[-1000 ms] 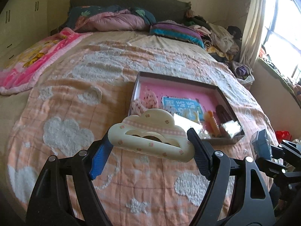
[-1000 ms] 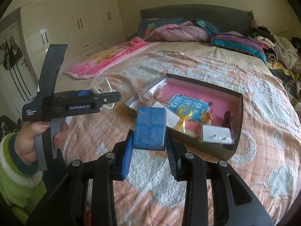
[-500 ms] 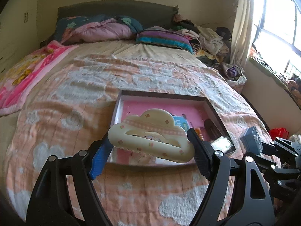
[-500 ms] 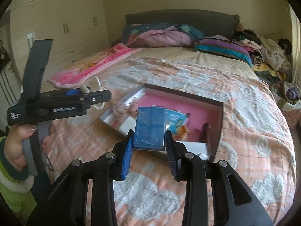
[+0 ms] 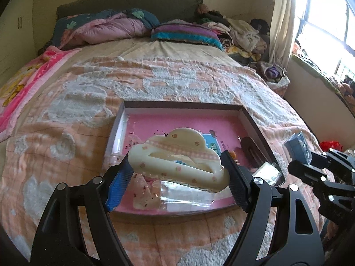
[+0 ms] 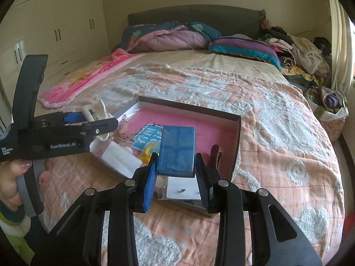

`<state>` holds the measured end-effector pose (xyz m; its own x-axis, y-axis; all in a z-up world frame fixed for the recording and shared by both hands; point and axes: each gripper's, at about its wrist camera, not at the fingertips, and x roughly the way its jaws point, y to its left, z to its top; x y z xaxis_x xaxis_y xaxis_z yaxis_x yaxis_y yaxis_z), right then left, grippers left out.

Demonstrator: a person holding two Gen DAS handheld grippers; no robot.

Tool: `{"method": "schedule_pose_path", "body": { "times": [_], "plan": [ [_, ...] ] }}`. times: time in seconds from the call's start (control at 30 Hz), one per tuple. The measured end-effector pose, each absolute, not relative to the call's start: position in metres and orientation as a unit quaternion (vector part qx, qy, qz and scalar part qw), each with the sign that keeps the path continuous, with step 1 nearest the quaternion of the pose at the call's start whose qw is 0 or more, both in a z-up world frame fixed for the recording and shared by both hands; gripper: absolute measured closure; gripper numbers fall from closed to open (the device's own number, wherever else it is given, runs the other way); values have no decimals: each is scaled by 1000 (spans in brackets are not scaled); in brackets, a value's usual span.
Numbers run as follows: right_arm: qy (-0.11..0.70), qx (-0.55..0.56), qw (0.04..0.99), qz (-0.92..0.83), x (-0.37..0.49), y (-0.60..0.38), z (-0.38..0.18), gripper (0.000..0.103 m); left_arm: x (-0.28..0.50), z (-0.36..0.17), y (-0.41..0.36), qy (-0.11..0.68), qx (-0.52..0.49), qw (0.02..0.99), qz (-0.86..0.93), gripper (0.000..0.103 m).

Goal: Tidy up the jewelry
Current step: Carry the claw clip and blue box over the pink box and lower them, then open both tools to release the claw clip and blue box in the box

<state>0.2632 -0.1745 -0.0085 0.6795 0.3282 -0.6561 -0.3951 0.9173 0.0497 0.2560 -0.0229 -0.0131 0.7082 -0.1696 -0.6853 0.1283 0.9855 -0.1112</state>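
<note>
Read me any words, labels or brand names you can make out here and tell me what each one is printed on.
"GenRobot.AI": white print on the side of the left gripper, seen from the right wrist.
Small white print at that gripper's rear end: too small to read.
Print on the blue card in the box: blurred, unreadable.
The blue case in the right gripper and the cloud-shaped hair claw: no lettering visible.
</note>
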Motion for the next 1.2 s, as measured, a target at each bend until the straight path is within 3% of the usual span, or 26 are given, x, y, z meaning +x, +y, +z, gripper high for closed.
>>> {"method": "schedule_pose_path", "body": {
  "times": [0.6, 1.2],
  "plan": [
    [396, -53, 896, 192, 297, -168, -52, 71, 272, -37, -27, 398, -19, 914, -70, 35],
    [382, -35, 903, 194, 272, -172, -32, 69, 255, -26, -27, 392, -19, 917, -70, 37]
  ]
}}
